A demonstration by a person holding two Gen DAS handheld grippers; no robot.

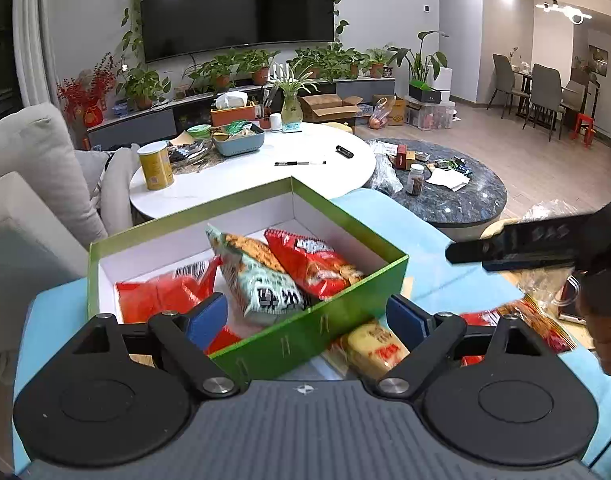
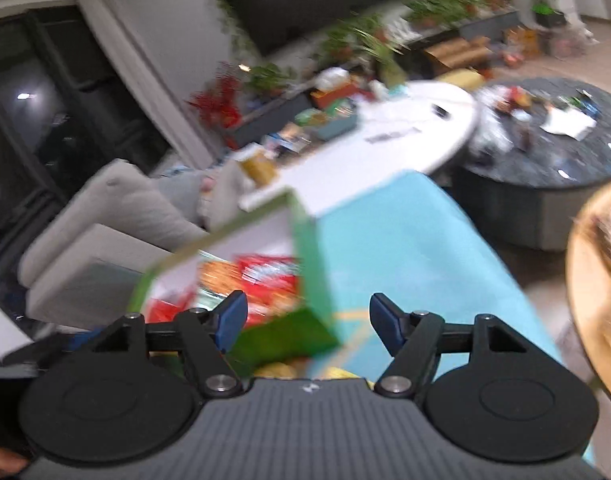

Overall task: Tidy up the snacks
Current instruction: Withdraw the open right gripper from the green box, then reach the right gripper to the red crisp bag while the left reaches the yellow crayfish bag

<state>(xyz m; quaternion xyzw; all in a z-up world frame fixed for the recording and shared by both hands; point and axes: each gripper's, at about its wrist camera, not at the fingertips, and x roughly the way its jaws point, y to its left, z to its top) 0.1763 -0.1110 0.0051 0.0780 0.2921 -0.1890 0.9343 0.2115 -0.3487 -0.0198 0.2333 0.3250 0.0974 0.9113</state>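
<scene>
Left hand-held gripper (image 1: pixel 307 314): held low over the near edge of the blue tabletop (image 1: pixel 437 264), its blue-padded fingers (image 1: pixel 207 316) spread wide and gripping nothing, one to each side of the near corner of the green box (image 1: pixel 345 300). Right hand-held gripper (image 2: pixel 307 320): tilted to one side, jaws likewise wide and empty, the box's near corner lying between them; in the left wrist view its dark body enters from the right edge, above the tabletop. Green box: open-topped, white inside, resting on the blue tabletop; it holds a pale green snack bag (image 1: pixel 257 276) propped at the centre, a red snack bag (image 1: pixel 313 264) leaning against its right side, and a flatter red packet (image 1: pixel 165 292) at left. Outside the box, just beside its near wall, lies a yellow packet (image 1: pixel 375 346), with further red-and-orange packets (image 1: pixel 533 320) to the right. The left wrist view is sharp and shows these loose packets; the right wrist view is motion-blurred, shows the box contents only as red and orange patches, and adds a round wooden surface (image 2: pixel 597 280) at right.
</scene>
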